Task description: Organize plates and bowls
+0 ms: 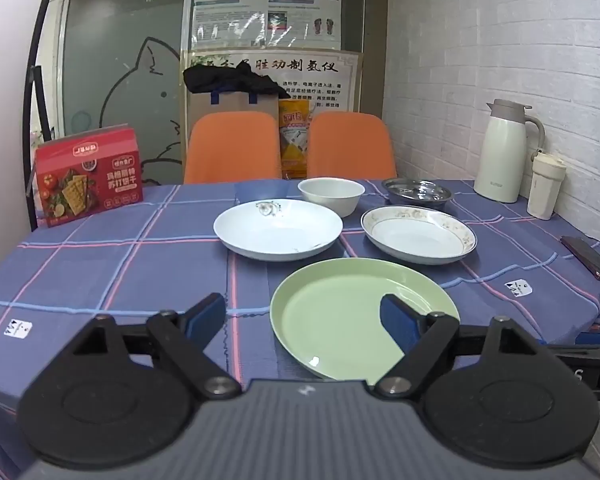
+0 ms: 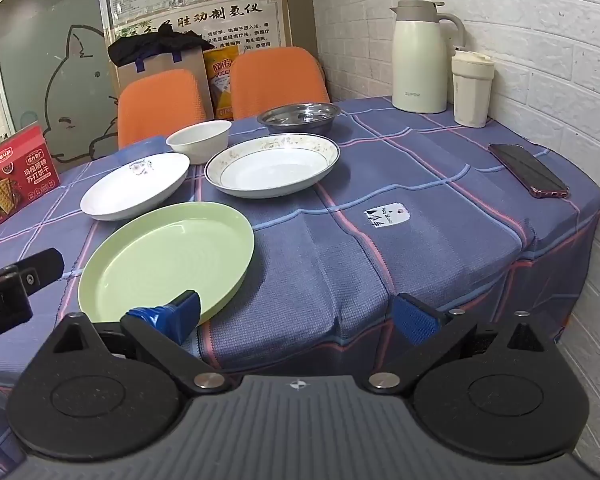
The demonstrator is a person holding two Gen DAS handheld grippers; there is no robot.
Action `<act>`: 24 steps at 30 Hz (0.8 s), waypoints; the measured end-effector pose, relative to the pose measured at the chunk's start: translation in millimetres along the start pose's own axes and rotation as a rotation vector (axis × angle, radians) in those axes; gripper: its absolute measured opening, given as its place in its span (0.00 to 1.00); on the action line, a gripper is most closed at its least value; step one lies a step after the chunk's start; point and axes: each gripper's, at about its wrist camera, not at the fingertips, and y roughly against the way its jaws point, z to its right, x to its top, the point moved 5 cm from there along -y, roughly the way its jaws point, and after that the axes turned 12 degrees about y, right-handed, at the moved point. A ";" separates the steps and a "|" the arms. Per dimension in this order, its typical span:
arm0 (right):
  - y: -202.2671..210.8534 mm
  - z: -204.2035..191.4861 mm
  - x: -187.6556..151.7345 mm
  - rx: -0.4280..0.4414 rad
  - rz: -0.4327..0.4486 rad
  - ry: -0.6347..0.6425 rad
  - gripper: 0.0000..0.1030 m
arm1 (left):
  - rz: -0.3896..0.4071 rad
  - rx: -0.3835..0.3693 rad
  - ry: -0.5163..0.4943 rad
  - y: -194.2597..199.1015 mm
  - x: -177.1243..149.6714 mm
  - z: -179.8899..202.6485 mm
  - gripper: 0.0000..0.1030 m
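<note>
Left wrist view showed the green plate (image 1: 364,316) lying flat on the table (image 1: 100,272), nearest the camera of all the dishes. Beyond the green plate sat a white plate with a small flower mark (image 1: 278,229), and just beside that a gold-rimmed plate (image 1: 419,234). Behind those two stood a white bowl (image 1: 331,195) and a steel bowl (image 1: 417,192). The left tongs (image 1: 302,316) were spread wide and empty, one blue pad in front of the green plate's near rim.

From the right wrist view, the right tongs (image 2: 298,318) were likewise apart, holding nothing, at the green plate's (image 2: 168,266) near edge. Farther from the green plate, a cream thermos jug (image 2: 420,58) and a tumbler (image 2: 472,88) stood by the brick wall, a phone (image 2: 528,170) lay near the table edge, and a red cracker box (image 2: 14,176) stood opposite.
</note>
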 end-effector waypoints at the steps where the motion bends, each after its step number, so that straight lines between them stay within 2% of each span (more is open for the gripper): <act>1: 0.5 0.4 0.0 -0.001 0.000 0.002 0.88 | -0.011 0.014 -0.021 -2.2 -2.7 4.7 0.80; 24: -3.6 -5.9 -2.5 0.002 -0.010 0.009 0.88 | -0.035 0.007 -0.018 -7.1 -3.9 8.8 0.80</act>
